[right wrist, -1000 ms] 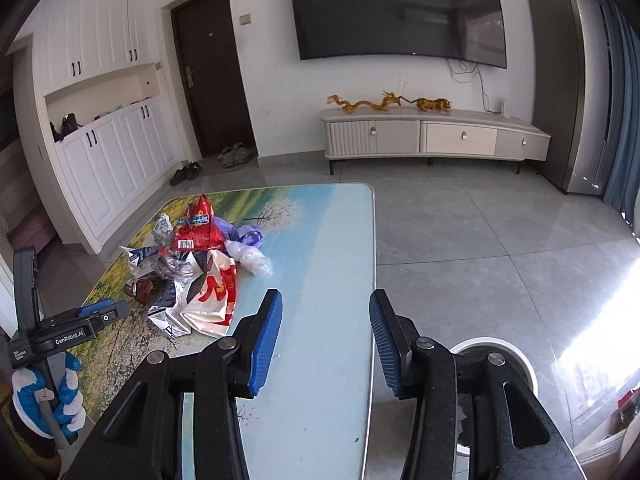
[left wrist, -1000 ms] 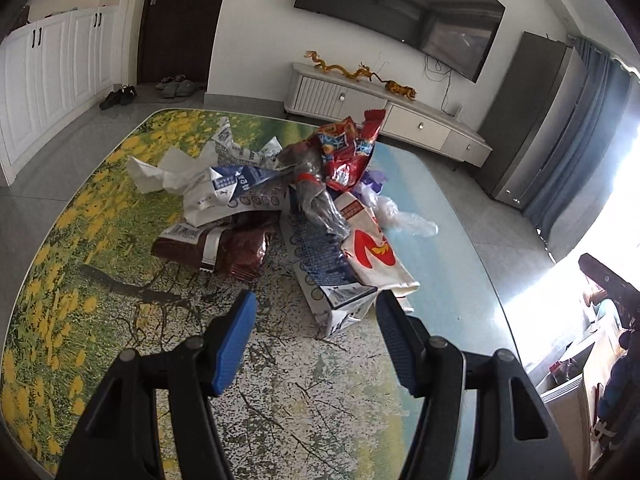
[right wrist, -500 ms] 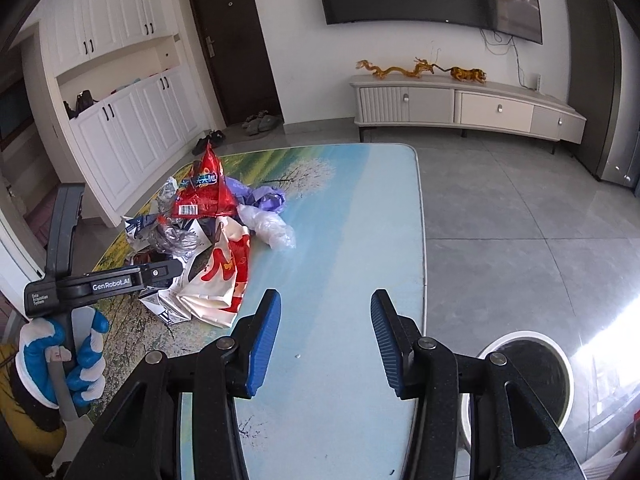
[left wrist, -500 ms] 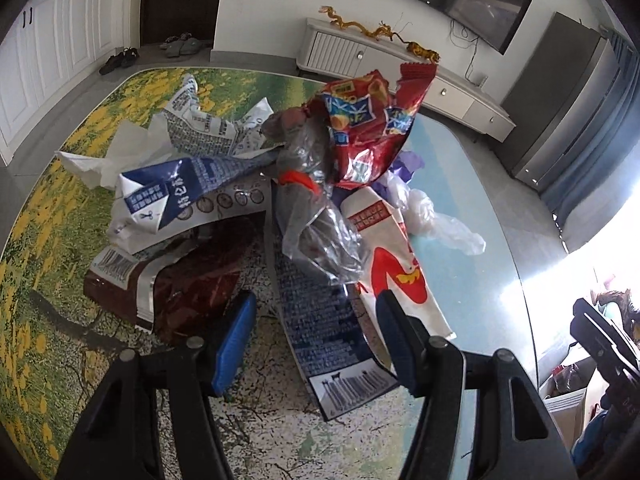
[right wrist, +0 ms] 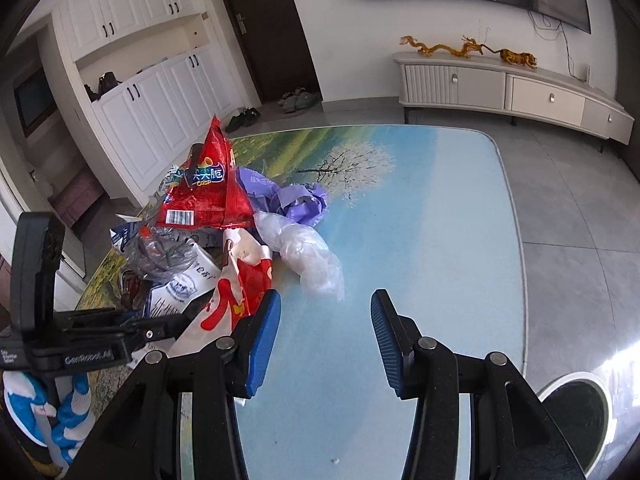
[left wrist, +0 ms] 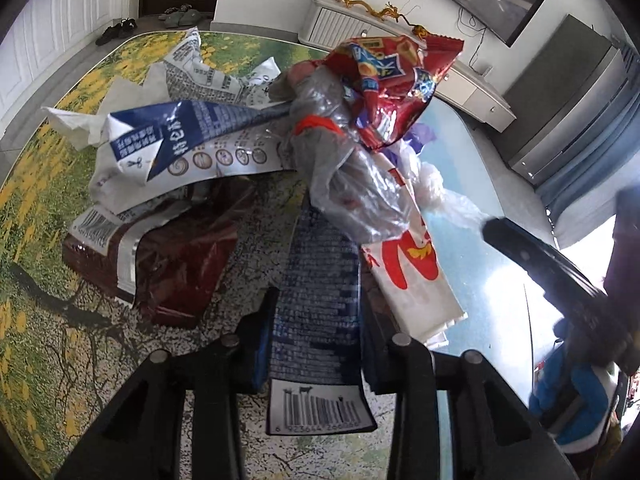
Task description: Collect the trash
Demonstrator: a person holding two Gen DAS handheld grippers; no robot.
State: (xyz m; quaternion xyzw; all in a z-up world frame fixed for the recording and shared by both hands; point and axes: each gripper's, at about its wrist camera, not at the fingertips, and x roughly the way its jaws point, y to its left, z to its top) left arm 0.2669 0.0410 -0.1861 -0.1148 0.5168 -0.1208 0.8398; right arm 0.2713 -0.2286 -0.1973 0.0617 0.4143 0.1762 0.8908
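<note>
- Blue-printed carton [left wrist: 316, 304], flattened, with a barcode at its near end, is lying at the near edge of the trash pile [left wrist: 280, 152] on the picture-printed table [right wrist: 400, 208]; the left gripper [left wrist: 314, 336] is closing its jaws on it, the carton lying between the pads.
- Whether the pads are already pressing on the carton I cannot tell for sure, though they are standing tight along both of its edges.
- The step in hand looks like the first pick: nothing appears collected yet, and the whole pile is sitting at the table's left side.
- The right gripper [right wrist: 326, 332] is hovering over bare table just right of the pile, its jaws standing partly apart with nothing between them.
- Next, the left gripper is likely needing a firm pinch, then a lift that slides the carton from under the clear plastic bag [left wrist: 352, 184] and the red-and-white wrapper [left wrist: 412, 276] overlapping it without dragging them along.
- The left wrist view is showing the grip close up, plus a dark brown wrapper [left wrist: 172, 264] to the left.
- The right wrist view is showing what that one misses: a crumpled purple bag [right wrist: 288, 200], the upright red snack bag [right wrist: 208, 188], and a round dark bin [right wrist: 572, 412] on the floor at near right, probably where the trash belongs.
</note>
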